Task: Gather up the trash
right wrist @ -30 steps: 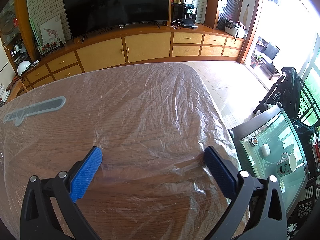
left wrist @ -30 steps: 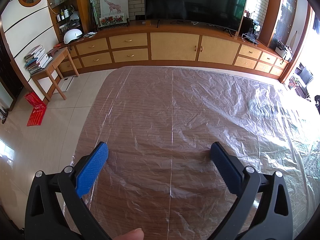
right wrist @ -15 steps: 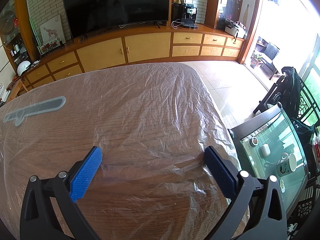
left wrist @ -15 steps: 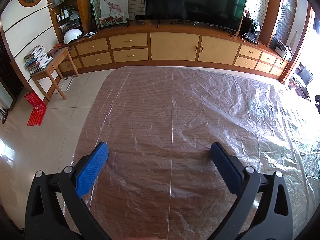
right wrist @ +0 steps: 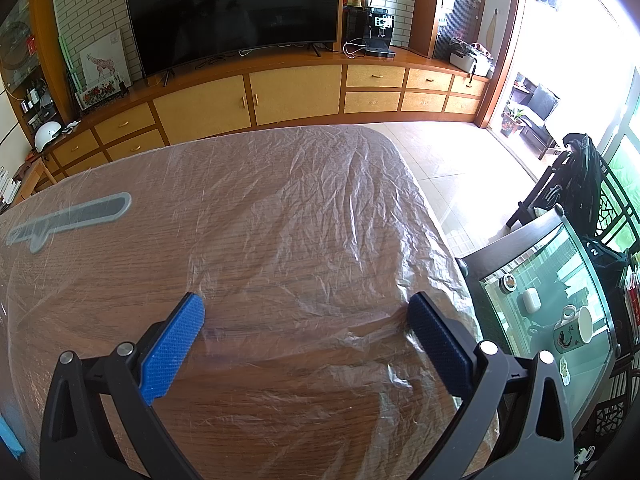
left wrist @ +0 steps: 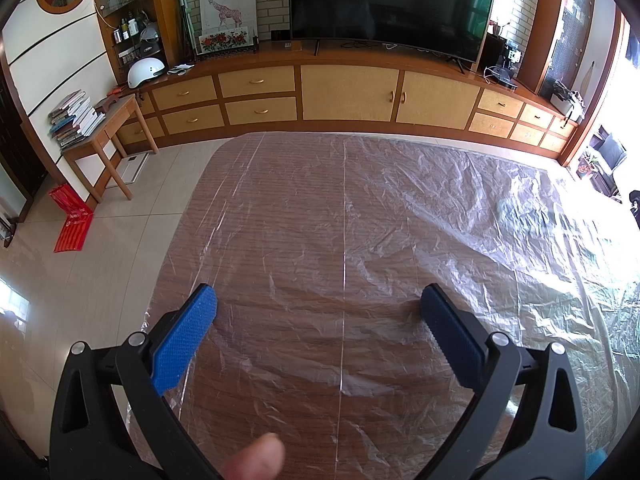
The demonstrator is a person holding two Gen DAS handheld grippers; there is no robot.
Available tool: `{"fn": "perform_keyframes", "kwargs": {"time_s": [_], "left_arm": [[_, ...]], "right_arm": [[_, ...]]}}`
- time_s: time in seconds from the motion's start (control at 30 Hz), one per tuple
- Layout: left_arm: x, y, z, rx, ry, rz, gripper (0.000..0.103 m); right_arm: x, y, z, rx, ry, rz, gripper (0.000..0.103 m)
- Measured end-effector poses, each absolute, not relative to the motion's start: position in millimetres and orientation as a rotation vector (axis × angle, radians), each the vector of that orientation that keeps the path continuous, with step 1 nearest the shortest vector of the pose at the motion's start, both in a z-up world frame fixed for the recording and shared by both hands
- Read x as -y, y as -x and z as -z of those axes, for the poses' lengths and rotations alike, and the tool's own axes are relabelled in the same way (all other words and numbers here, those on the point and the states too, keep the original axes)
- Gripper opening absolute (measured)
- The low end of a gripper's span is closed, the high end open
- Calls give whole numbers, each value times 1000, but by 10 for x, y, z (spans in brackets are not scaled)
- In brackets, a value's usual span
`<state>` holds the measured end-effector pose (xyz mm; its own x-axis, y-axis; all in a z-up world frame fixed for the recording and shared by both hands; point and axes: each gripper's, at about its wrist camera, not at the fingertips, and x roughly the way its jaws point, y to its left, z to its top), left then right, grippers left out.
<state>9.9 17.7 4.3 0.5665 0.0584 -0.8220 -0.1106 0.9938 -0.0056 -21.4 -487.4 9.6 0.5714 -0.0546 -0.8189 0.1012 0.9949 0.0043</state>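
— Wood-grain table [left wrist: 304,264] fills the middle of both views, wrapped in a clear, wrinkled plastic sheet [left wrist: 460,216]. How do its edges lie?

— From the left wrist view the table's left edge runs beside pale floor tiles [left wrist: 100,264], with open floor between it and a small wooden side table [left wrist: 108,128]. The far edge stops short of the long cabinet [left wrist: 348,92] under the television [left wrist: 388,0], with a strip of floor between them. From the right wrist view the rounded far-right corner gives onto bright open tiles [right wrist: 460,160], while nearer in, the right edge lies just beside a dark glass-topped table [right wrist: 552,280].

— And the grippers?

— Two. The left gripper [left wrist: 318,308] is spread wide with nothing between its blue pads, hanging above the sheet. The right gripper [right wrist: 306,312] is likewise spread apart and empty. A fingertip [left wrist: 256,458] pokes in at the bottom of the left wrist view.

— Any trash to be seen?

— No loose scrap shows on the table. One grey knife-shaped mark [right wrist: 68,222] lies flat at the far left in the right wrist view; whether it is under or on the plastic, I cannot tell.

— Other counts?

— One white helmet [left wrist: 145,70], one stack of books [left wrist: 74,118], one red item [left wrist: 72,220] on the floor, one mug [right wrist: 576,326] on the glass table.
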Motion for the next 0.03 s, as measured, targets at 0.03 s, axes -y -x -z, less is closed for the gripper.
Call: {"fn": "perform_keyframes", "kwargs": {"time_s": [0.03], "left_arm": [[-175, -97, -42, -964, 59, -99, 102]], "right_arm": [[4875, 215, -97, -958, -53, 91, 99]]}}
